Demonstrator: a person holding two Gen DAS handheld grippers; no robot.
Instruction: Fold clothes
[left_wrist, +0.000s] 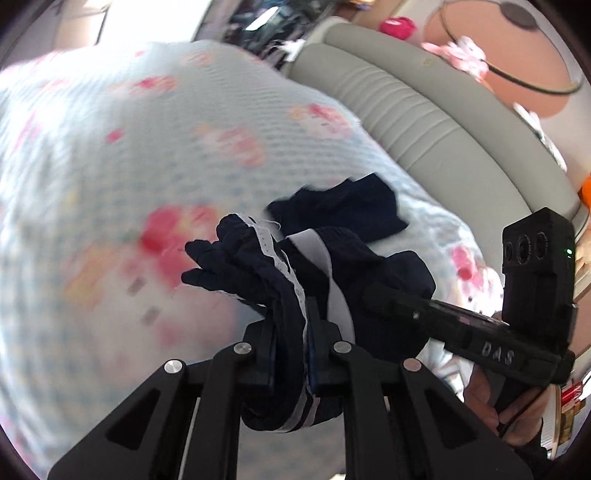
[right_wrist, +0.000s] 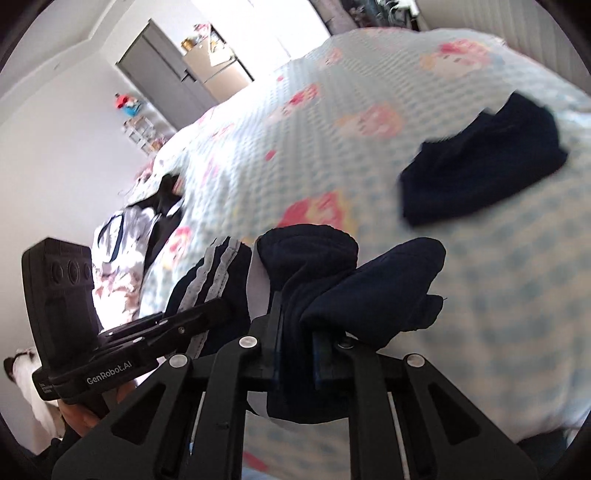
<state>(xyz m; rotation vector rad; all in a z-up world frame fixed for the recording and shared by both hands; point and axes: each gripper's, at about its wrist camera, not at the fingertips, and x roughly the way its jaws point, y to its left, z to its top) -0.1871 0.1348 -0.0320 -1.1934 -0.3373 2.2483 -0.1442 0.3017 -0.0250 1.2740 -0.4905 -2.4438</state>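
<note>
1. A navy garment (left_wrist: 280, 280) with white stripes and a perforated white trim, bunched and crumpled, hangs lifted above the bed.
2. A second navy piece (right_wrist: 484, 162), loosely folded, lies flat on the floral bed cover (right_wrist: 332, 147), apart from the first.

Left hand-held gripper (left_wrist: 290, 328) and right hand-held gripper (right_wrist: 297, 341), both seemingly clamped on cloth, close together.

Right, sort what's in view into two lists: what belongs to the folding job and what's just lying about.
Belongs to the job:
- navy garment with white stripes, gripped by both grippers
- left gripper
- right gripper
- folded navy piece on the bedspread
- floral bedspread, the work surface

Lying about:
- white and black clothes heap at the bed edge
- grey headboard
- grey wardrobe
</note>
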